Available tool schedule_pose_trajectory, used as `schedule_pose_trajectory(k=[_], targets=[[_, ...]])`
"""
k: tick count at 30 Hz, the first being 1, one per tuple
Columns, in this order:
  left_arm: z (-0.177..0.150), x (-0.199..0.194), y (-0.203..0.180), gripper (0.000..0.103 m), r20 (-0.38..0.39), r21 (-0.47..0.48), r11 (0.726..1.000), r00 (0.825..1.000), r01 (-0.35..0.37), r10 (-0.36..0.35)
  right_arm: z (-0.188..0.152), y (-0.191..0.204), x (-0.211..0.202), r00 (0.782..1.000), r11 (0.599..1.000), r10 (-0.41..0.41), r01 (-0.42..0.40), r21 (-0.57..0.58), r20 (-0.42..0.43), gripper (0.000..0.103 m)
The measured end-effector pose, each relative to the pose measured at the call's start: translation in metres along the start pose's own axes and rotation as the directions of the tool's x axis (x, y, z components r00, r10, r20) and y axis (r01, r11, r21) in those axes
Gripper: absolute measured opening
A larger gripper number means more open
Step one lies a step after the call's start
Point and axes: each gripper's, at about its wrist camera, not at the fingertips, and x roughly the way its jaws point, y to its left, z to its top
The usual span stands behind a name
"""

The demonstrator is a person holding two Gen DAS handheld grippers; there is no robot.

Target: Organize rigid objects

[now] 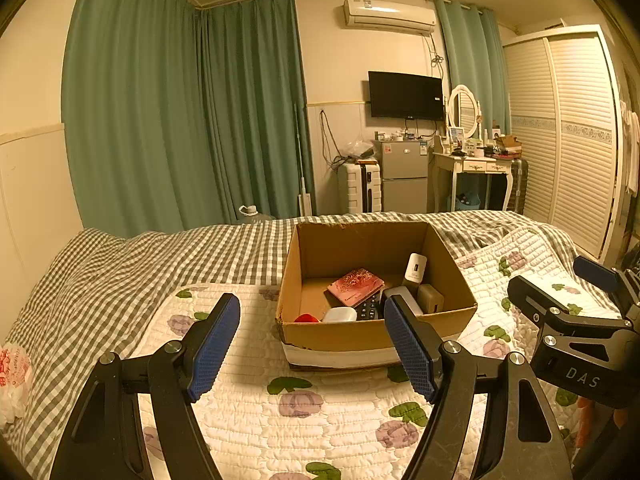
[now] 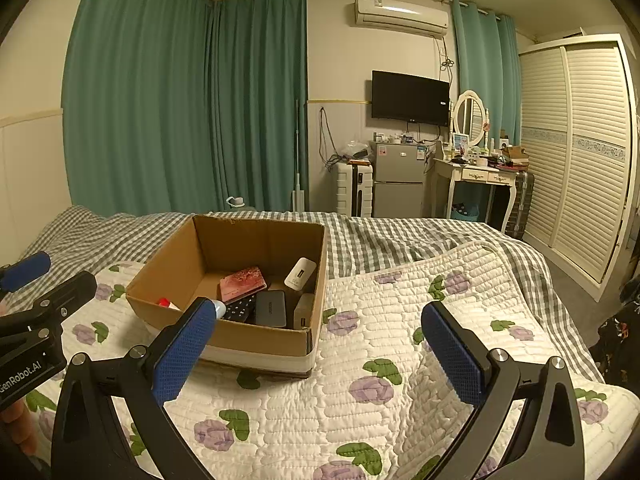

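Hovering over the flowered quilt (image 1: pixel 320 380), both grippers empty beside the cardboard box (image 1: pixel 340 336).
Left wrist view: the left gripper (image 1: pixel 312 344) is level, fingers spread wide, box just ahead, pink wallet (image 1: pixel 355 287) inside. Right wrist view: the right gripper (image 2: pixel 320 356) gapes wide, holding nothing, box (image 2: pixel 256 340) ahead-left.

Both views have a warm yellow indoor light and are rather dim toward the corners, which turn black. The fisheye lens bends the curtains (image 1: pixel 160 112) and wardrobe (image 2: pixel 580 152) strongly at the edges. A glare strip lies on the air conditioner (image 1: pixel 390 16). Soft shadows fall on the quilt (image 2: pixel 360 380) under the fingers (image 2: pixel 184 352). Focus is sharp overall.
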Motion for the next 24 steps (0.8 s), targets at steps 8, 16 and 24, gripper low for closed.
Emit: schedule_pose_trajectory(k=[8,16,24], targets=[[-0.0006,0.0002,0.0007,0.077,-0.002,0.000,1.000,1.000,-0.001,0.001,-0.0003,-0.0001,0.0013,1.000,1.000,-0.002,0.002,0.006,-0.006,0.103],[-0.0002,0.0002,0.0007,0.077,-0.003,0.000,1.000,1.000,-0.002,0.002,-0.0004,-0.0002,0.0016,1.000,1.000,-0.002,0.002,0.006,-0.007,0.103],[-0.0014,0.0005,0.0011,0.077,-0.007,0.002,1.000,1.000,0.001,-0.001,-0.0010,-0.0003,0.0018,1.000,1.000,-0.003,0.003,0.006,-0.009,0.103]])
